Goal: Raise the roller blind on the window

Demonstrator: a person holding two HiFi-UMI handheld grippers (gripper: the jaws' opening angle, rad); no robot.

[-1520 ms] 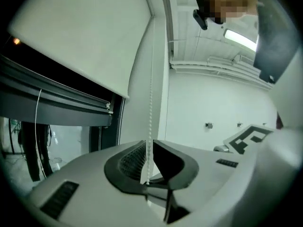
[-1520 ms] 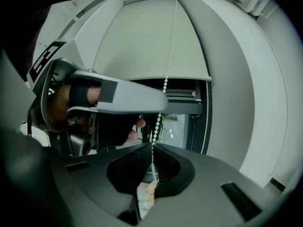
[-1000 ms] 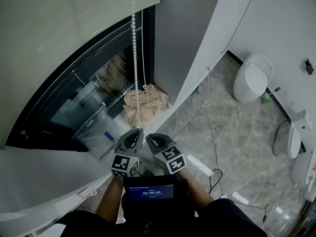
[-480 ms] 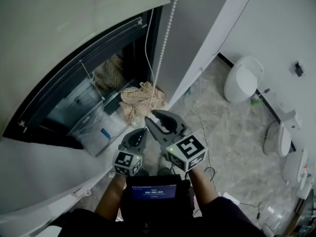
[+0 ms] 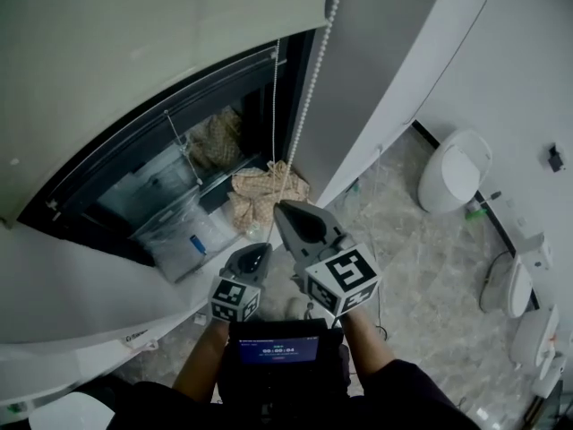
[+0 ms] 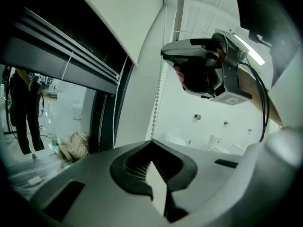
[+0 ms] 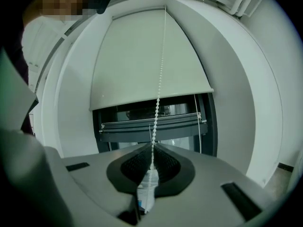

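- The bead chain hangs at the right edge of the window, beside the half-lowered roller blind. It looks light, limp and probably slippery.
- The right gripper has its jaws closing round the chain.
- Below it, the left gripper pinches the chain with its jaws tight together.
- The surest hold is probably between beads.

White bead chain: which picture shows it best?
Right gripper view: the white bead chain runs down the middle, between the closing jaws of the right gripper. The head view shows it slanted; the left gripper view, a short stretch.
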